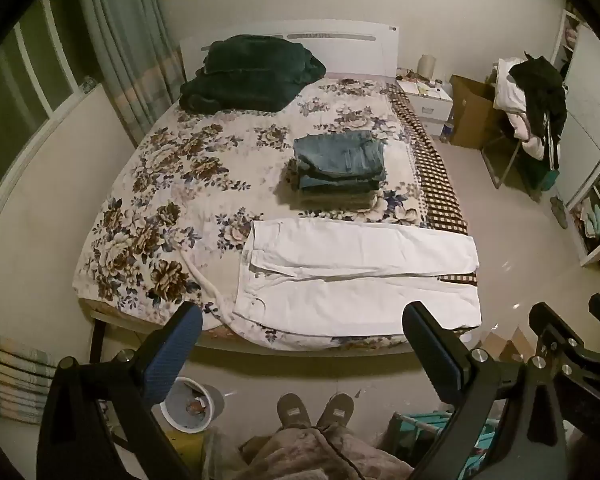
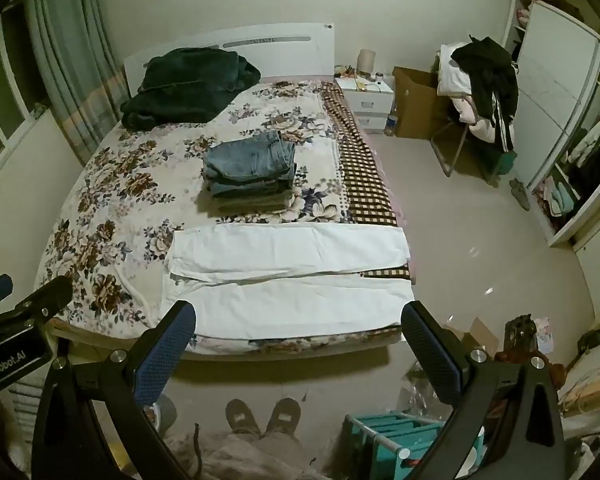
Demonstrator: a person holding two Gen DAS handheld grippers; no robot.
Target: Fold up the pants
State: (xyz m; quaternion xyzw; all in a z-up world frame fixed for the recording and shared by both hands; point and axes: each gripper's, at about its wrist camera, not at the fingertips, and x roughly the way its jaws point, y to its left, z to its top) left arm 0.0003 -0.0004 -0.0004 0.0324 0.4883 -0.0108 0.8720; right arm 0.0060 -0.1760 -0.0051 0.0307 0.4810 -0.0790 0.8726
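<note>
A: Where are the white pants?

B: Flat along the near edge of the bed, long axis left to right, waist left, cuffs right, legs side by side.

A: Started?

B: Seemingly not. The left gripper and right gripper hang above the floor, fingers wide, holding nothing. Next probably means pinching one leg's edge and laying it over the other

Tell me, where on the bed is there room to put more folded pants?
Bare bedspread lies left of the folded stack, between the dark blanket and the white pants. The near edge is crowded by those pants.
</note>
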